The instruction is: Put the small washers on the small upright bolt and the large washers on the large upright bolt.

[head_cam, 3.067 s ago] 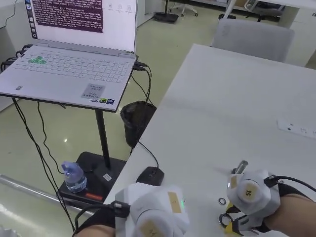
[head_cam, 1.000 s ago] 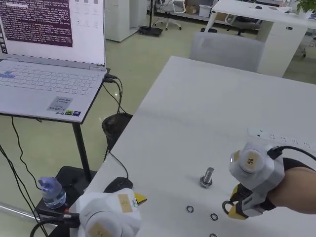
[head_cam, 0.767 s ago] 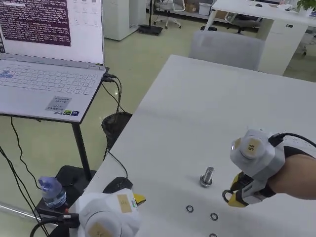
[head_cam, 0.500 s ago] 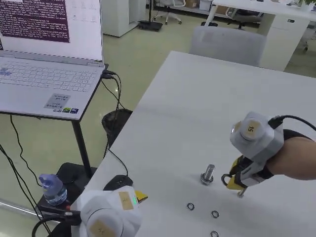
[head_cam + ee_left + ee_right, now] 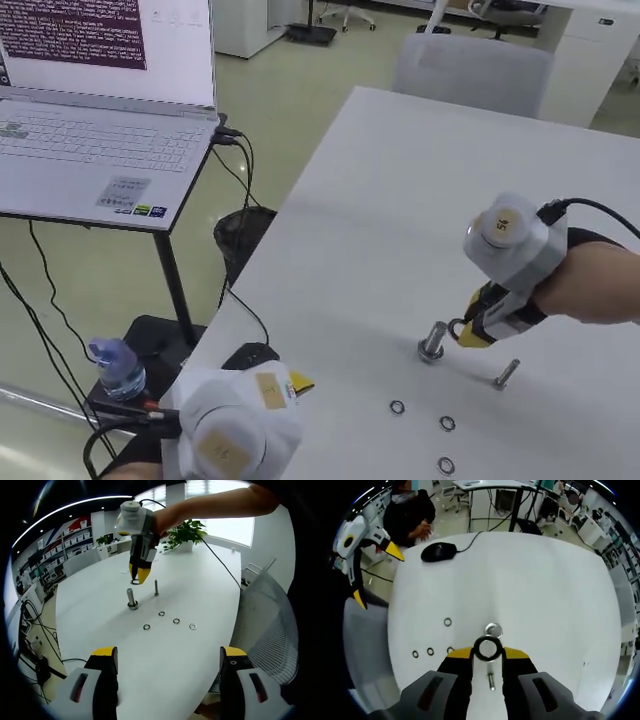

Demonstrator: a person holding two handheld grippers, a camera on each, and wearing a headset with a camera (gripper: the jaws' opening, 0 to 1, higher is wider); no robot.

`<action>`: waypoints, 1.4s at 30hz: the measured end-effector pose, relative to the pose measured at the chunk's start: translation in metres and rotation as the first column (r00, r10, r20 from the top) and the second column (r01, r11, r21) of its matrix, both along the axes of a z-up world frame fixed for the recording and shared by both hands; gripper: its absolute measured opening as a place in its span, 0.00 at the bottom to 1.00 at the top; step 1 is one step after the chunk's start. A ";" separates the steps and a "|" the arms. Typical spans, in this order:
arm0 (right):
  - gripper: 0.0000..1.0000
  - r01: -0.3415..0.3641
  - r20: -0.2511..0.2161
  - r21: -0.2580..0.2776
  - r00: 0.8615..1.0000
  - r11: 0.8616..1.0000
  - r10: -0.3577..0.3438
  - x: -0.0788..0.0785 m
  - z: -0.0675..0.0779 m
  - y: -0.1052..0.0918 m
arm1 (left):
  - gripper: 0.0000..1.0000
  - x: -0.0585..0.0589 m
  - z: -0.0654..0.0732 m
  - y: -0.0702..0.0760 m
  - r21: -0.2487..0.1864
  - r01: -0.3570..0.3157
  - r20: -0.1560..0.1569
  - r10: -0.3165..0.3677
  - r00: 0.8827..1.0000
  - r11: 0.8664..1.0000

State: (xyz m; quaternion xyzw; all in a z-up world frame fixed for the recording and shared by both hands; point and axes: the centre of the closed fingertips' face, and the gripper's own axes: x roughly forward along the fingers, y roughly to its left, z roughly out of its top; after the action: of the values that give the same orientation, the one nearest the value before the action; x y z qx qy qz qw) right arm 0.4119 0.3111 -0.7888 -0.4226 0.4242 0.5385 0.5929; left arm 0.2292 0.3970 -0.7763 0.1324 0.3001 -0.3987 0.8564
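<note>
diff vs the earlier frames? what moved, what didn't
The right gripper, shut on a large washer, carried it away from the loose washers and over to the head of the large bolt; the washer is not on the bolt yet. Unchanged: the washer was gripped throughout, the loose washers lie where they were, and the left gripper stays open at the table's near edge.

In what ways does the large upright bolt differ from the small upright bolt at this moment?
The large bolt is thick, while the small bolt is a thin pin. The right gripper holds a washer close to the top of the large bolt, while the small bolt stands apart from it, to the side. Both stand upright on the white table.
</note>
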 end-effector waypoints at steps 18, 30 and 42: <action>0.22 -0.009 0.003 -0.036 1.000 0.999 0.009 0.011 -0.015 0.018 | 0.77 -0.001 -0.002 0.005 -0.012 0.024 -0.016 -0.024 1.000 1.000; 0.22 -0.010 -0.005 -0.072 1.000 0.997 0.009 0.016 -0.029 0.016 | 0.73 -0.003 -0.007 0.009 -0.011 0.026 -0.032 -0.026 0.999 1.000; 0.22 -0.012 -0.019 -0.090 1.000 0.996 0.010 0.017 -0.047 0.015 | 0.77 -0.003 -0.005 0.004 -0.021 0.036 -0.020 -0.037 0.999 0.999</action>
State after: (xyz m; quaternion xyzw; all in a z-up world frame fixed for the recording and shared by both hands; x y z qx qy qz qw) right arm 0.4288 0.3263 -0.8361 -0.4462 0.4512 0.5260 0.5663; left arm 0.2261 0.4008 -0.7815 0.1247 0.3022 -0.4186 0.8473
